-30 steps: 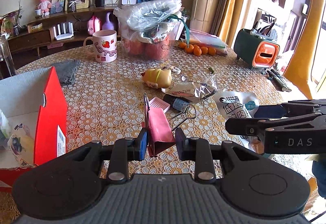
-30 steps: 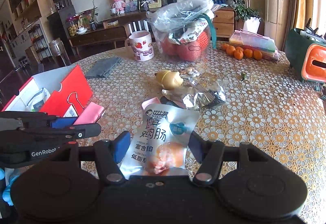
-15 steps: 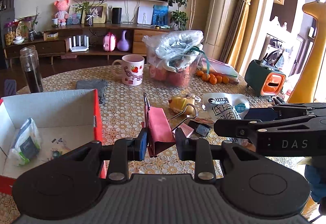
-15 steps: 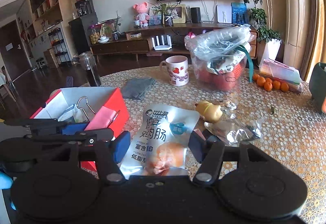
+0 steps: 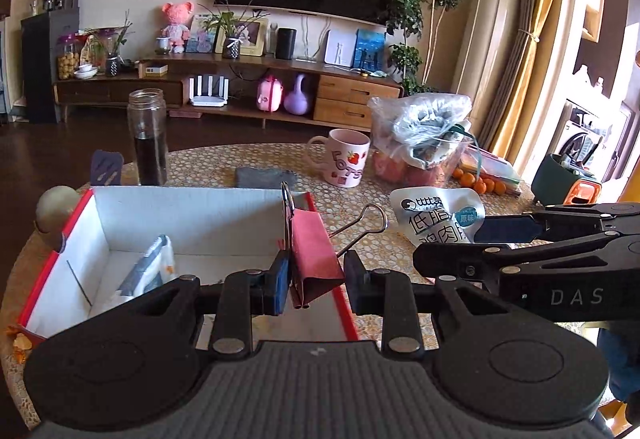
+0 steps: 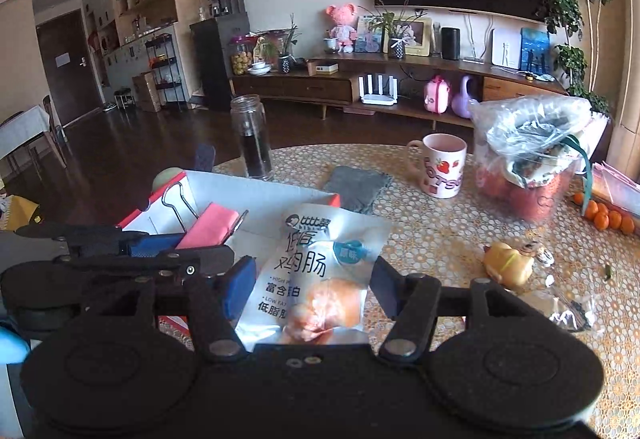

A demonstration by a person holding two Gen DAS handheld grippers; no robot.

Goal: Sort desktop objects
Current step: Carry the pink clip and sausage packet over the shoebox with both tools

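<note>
My left gripper (image 5: 316, 279) is shut on a pink binder clip (image 5: 312, 251), whose wire handles stick up and to the right. It hangs over the right wall of an open red box with a white inside (image 5: 200, 211), which holds a small packet (image 5: 148, 271). My right gripper (image 6: 312, 279) is shut on a white snack packet (image 6: 316, 263) and carries it above the table just right of the box (image 6: 256, 199). In the right wrist view the left gripper (image 6: 204, 239) and clip (image 6: 212, 225) show at the left. In the left wrist view the right gripper (image 5: 448, 243) and packet (image 5: 436, 215) come in from the right.
Behind the box stand a glass jar (image 5: 147, 137), a grey cloth (image 5: 264, 177) and a strawberry mug (image 5: 346, 159). A bagged tub (image 5: 420, 135), oranges (image 5: 476, 183) and a green tissue box (image 5: 564, 175) sit right. A yellow toy (image 6: 508, 269) and foil wrapper (image 6: 572, 311) lie mid-table.
Both grippers have moved left and upward with their loads, from over the middle of the table to the red box. The box now lies under the left gripper.
</note>
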